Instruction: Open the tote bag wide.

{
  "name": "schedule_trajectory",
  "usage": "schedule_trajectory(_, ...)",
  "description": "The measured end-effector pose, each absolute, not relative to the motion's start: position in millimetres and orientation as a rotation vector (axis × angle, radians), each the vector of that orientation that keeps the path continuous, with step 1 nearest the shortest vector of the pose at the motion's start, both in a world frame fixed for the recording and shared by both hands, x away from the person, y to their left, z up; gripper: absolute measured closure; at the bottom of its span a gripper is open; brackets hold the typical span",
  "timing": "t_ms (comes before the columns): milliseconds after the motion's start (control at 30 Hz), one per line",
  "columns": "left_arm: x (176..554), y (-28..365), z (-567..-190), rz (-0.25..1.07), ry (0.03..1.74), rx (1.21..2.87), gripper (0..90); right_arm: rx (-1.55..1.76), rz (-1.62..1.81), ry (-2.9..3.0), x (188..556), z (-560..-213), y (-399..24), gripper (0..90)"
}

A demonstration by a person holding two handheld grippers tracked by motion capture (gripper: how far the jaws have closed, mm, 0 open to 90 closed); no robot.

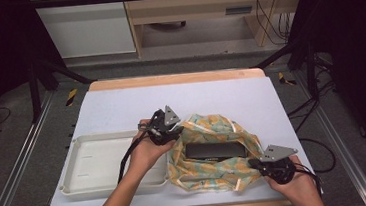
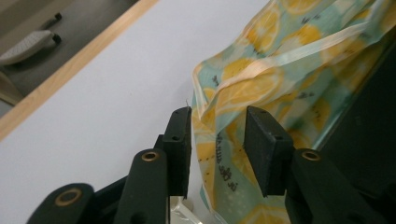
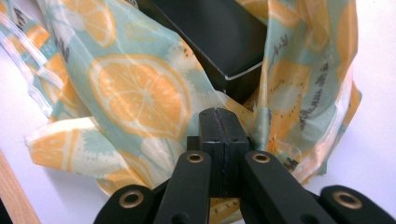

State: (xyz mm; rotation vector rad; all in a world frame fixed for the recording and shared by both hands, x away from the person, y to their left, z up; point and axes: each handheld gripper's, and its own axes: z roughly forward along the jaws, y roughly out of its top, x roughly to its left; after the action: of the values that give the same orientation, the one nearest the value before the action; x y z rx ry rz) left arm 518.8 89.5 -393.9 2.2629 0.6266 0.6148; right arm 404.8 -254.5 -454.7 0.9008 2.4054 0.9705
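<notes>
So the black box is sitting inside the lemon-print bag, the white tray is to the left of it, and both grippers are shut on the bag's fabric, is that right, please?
Not quite: only the right gripper is shut on the lemon-print bag. The left gripper view shows the left gripper open, its jaws apart on either side of the bag's edge. The rest stands: the black box sits inside the bag and the white tray lies to its left.

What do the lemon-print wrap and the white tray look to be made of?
Wrap: thin, soft fabric or plastic film, hard to say; it crumples, folds and looks slightly translucent. Tray: likely moulded plastic, matte off-white, with rounded rim and corners.
</notes>
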Motion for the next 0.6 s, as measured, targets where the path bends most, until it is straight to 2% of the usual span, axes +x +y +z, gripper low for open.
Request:
schedule_trajectory(300,490.5,88.8,-364.6,0.609,0.543,2.212,60.2,0.875,0.989,2.391,403.0,-444.7,-251.1,90.0)
schedule_trajectory(600,458.9,88.6,-382.6,0.53,0.519,2.257,63.5,0.821,1.039,2.368,394.9,-424.6,-241.6,90.0)
